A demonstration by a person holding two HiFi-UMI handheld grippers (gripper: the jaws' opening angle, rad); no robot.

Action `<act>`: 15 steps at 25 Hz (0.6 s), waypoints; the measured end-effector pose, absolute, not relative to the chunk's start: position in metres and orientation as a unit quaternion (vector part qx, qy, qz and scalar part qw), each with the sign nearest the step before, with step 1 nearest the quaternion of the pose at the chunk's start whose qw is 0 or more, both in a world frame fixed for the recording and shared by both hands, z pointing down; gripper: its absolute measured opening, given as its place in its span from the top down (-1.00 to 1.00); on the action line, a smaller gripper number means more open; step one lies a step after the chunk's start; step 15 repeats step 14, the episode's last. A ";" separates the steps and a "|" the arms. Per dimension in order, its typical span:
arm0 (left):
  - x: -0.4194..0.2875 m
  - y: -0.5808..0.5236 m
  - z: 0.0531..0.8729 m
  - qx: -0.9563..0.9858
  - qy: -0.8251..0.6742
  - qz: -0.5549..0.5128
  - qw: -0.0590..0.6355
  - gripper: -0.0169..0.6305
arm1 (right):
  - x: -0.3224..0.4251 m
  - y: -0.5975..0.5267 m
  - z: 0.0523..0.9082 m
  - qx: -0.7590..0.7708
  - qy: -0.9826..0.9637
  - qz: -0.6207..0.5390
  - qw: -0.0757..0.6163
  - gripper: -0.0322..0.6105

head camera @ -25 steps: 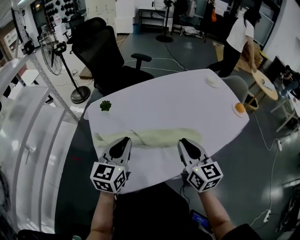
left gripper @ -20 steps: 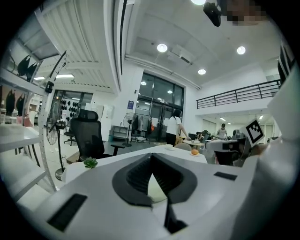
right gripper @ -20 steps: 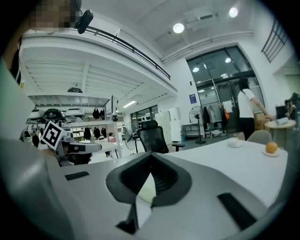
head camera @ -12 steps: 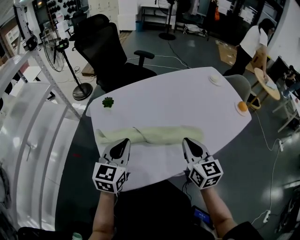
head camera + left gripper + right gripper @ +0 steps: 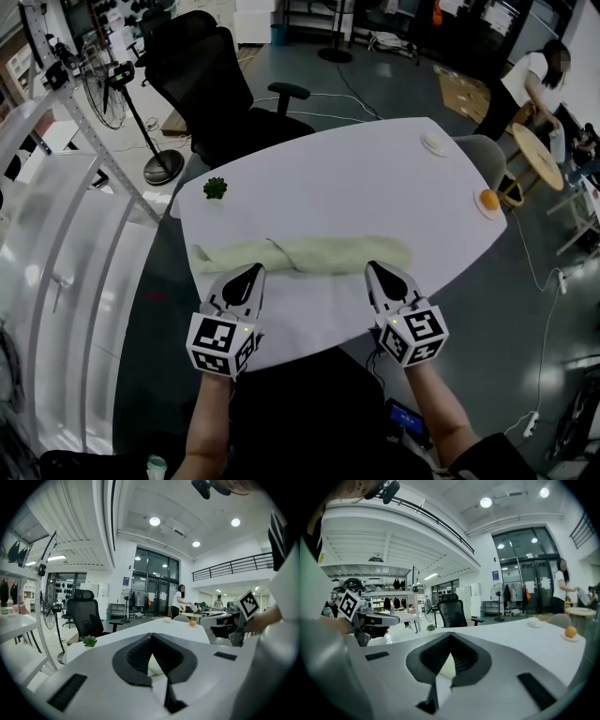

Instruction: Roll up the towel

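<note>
- While the towel [image 5: 305, 254] is lying rolled across the near part of the table [image 5: 375, 178], its left end is trailing loose
- Both the left gripper [image 5: 253, 271] and the right gripper [image 5: 373, 269] are sitting at its near edge, jaws pressed together, empty
- Nudging both ends evenly toward the far side is looking wisest

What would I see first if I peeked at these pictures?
A long, pale green towel lies rolled across the near side of the white table. The left gripper and right gripper, each with a marker cube, point at its near edge, jaws shut. A small green plant sits far left.
</note>
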State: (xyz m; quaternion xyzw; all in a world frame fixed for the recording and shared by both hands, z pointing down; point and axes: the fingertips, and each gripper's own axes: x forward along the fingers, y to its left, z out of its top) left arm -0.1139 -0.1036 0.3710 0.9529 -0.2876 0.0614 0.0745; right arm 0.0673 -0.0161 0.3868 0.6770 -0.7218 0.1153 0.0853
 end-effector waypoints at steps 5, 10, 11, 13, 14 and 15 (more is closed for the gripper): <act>-0.115 -0.103 0.374 0.952 -0.289 0.066 0.074 0.91 | 0.061 -0.018 0.389 0.673 -0.725 0.117 0.088 0.88; -0.114 -0.102 0.375 0.953 -0.287 0.067 0.075 0.91 | 0.056 -0.021 0.395 0.667 -0.730 0.119 0.090 0.88; -0.114 -0.101 0.376 0.953 -0.286 0.068 0.074 0.91 | 0.054 -0.021 0.396 0.666 -0.731 0.120 0.091 0.88; -0.115 -0.101 0.377 0.953 -0.286 0.069 0.074 0.91 | 0.051 -0.021 0.396 0.665 -0.731 0.122 0.091 0.88; -0.116 -0.100 0.378 0.953 -0.286 0.070 0.074 0.91 | 0.050 -0.021 0.396 0.665 -0.731 0.124 0.092 0.88; -0.116 -0.100 0.378 0.953 -0.286 0.070 0.074 0.91 | 0.050 -0.021 0.396 0.665 -0.731 0.124 0.092 0.88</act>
